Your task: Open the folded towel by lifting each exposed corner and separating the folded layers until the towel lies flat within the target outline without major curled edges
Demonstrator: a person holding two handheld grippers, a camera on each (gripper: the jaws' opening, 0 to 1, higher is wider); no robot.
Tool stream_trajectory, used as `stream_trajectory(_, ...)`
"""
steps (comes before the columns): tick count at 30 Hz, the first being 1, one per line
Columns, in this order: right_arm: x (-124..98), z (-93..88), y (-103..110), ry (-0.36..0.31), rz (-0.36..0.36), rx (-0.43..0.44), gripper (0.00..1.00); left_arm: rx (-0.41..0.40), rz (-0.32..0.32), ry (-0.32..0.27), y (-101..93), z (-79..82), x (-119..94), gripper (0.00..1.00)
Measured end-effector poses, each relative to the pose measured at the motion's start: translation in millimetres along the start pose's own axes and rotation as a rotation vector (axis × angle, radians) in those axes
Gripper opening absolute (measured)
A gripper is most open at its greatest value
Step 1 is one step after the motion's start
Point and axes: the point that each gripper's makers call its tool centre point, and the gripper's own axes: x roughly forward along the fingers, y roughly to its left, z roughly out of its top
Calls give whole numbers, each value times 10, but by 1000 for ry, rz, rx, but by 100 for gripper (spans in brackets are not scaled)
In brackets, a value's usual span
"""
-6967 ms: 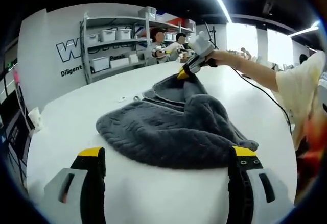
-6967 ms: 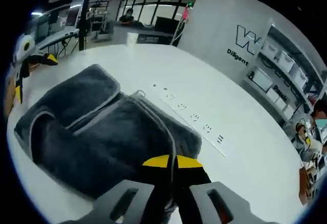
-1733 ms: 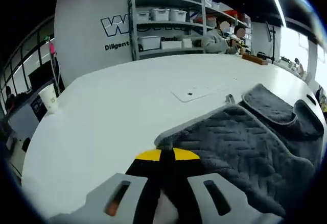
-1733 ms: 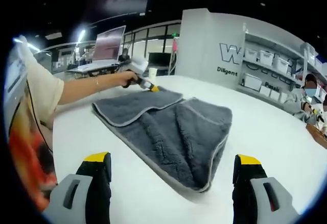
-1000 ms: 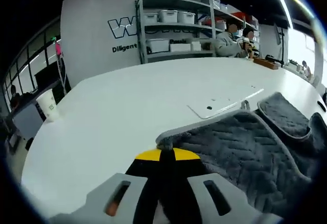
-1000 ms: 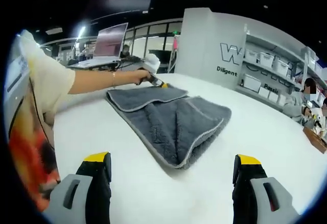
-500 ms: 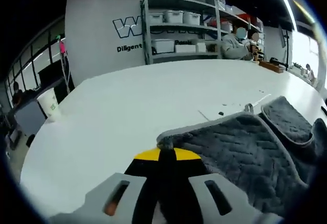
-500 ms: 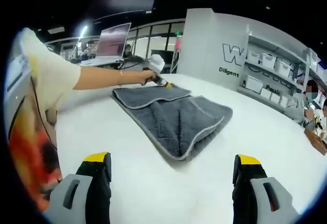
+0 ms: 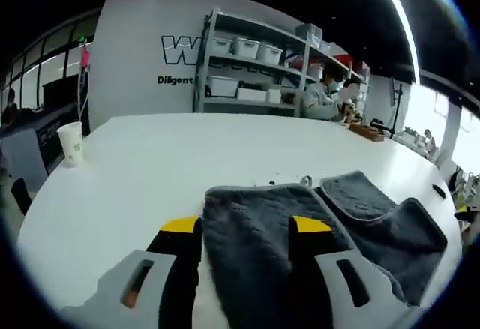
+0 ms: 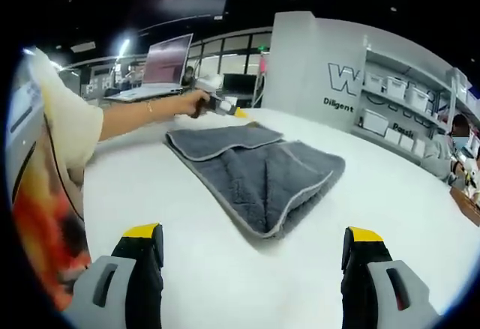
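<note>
A dark grey quilted towel (image 9: pixel 360 213) lies on the white table (image 9: pixel 142 157), part folded, with a second layer doubled over at its right. My left gripper (image 9: pixel 246 225) is open, and the towel's near edge lies loose between its yellow-tipped jaws. In the right gripper view the towel (image 10: pixel 255 168) stretches across the table (image 10: pixel 247 276) with its near part folded double. The left gripper (image 10: pixel 225 107), held in a hand, hovers just past the towel's far corner. My right gripper (image 10: pixel 253 233) stands open well short of the towel, nothing between its jaws.
A paper cup (image 9: pixel 73 142) stands at the table's left edge. Shelves with bins (image 9: pixel 247 67) line the back wall, and people sit at a bench (image 9: pixel 324 100) beyond. A small dark item (image 9: pixel 439 191) lies at far right. The person's sleeve (image 10: pixel 52 127) is close at left.
My left gripper has opened and let go of the towel corner, which now lies loose between its jaws. The right gripper stays open and still.
</note>
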Motion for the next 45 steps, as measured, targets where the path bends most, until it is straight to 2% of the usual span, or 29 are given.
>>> stream_trajectory(2,2,3,-2,2,-1,-4,99,-4,-27,-14,-69,-3,-114,57)
stream_trajectory(4,12,13,12,6,2,-17,99,8,-101,23,-251,-111,-365,71)
stream_trajectory(6,16,19,27,8,7,-25,99,21,-143,57,-336,-200,-534,78)
stream_trajectory(10,26,24,57,11,21,-33,99,28,-214,64,-509,-300,-956,85)
stream_trajectory(13,40,15,57,20,22,-34,99,36,-231,45,-631,-345,-1195,90)
stream_trajectory(15,48,12,63,25,28,-38,99,79,-268,86,-763,-481,-1348,93)
stream_trajectory(17,56,9,65,31,31,-42,99,78,-273,89,-865,-562,-1497,98)
stream_trajectory(23,131,21,105,49,47,-51,99,113,-273,62,-1045,-678,-1803,100)
stream_trajectory(29,202,45,172,58,75,-59,99,97,-249,49,-1162,-800,-2119,100)
stream_trajectory(32,247,46,217,68,88,-66,99,125,-221,33,-1228,-751,-2261,99)
stream_trajectory(35,277,59,273,75,104,-77,99,152,-230,29,-1299,-715,-2359,99)
stream_trajectory(38,282,81,287,87,108,-87,99,198,-284,38,-1430,-723,-2444,99)
stream_trajectory(41,274,100,275,93,109,-96,99,241,-273,73,-1461,-780,-2460,99)
stream_trajectory(45,275,183,239,73,115,-121,99,251,-288,81,-1514,-818,-2484,99)
